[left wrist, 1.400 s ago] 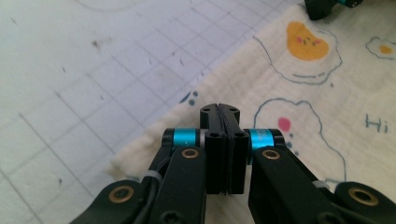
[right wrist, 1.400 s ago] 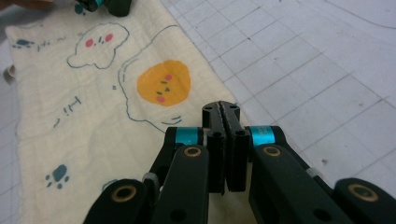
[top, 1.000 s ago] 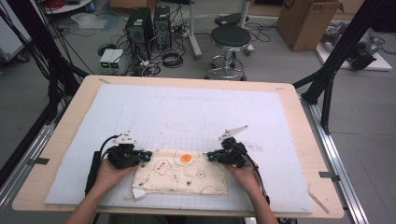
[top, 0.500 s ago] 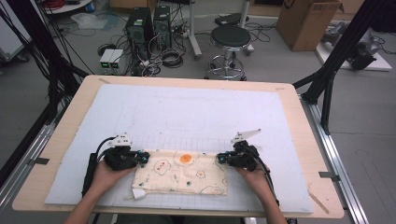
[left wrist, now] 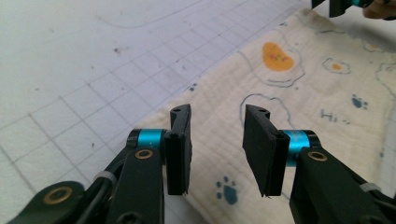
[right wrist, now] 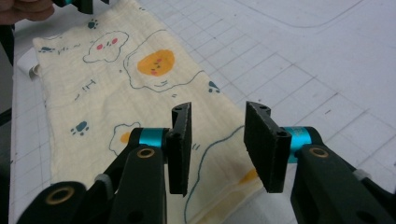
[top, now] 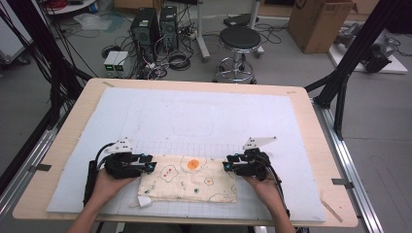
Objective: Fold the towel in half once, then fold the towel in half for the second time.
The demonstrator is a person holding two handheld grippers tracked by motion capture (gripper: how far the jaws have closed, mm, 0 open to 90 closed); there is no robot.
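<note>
Since a moment ago, both grippers have pulled apart from each other, each sliding out toward its own end of the cloth, and the cloth now lies flatter and more stretched out. On the left, the left gripper (top: 151,166) sits at the left end of the cloth (top: 189,178), held in the person's left hand (top: 108,180). In the left gripper view, the left gripper (left wrist: 214,140) has its two black jaws open with a gap between them, and nothing is pinched in the gap; they hang just over the near left part of the cloth (left wrist: 299,93), above a little blue paw print. The cloth is pale yellow with fried eggs, clouds and paw prints drawn on it. It lies flat on the white mat (top: 204,116), near the person's edge of the table (top: 311,116), about in the middle from left to right. A small white tag (top: 144,201) sticks out at its near left corner. On the right, the right gripper (top: 226,166) sits at the right end of the cloth, held in the right hand (top: 265,187). In the right gripper view, the right gripper (right wrist: 215,140) has its jaws open too, holding nothing, just above the right end of the cloth (right wrist: 140,93).
</note>
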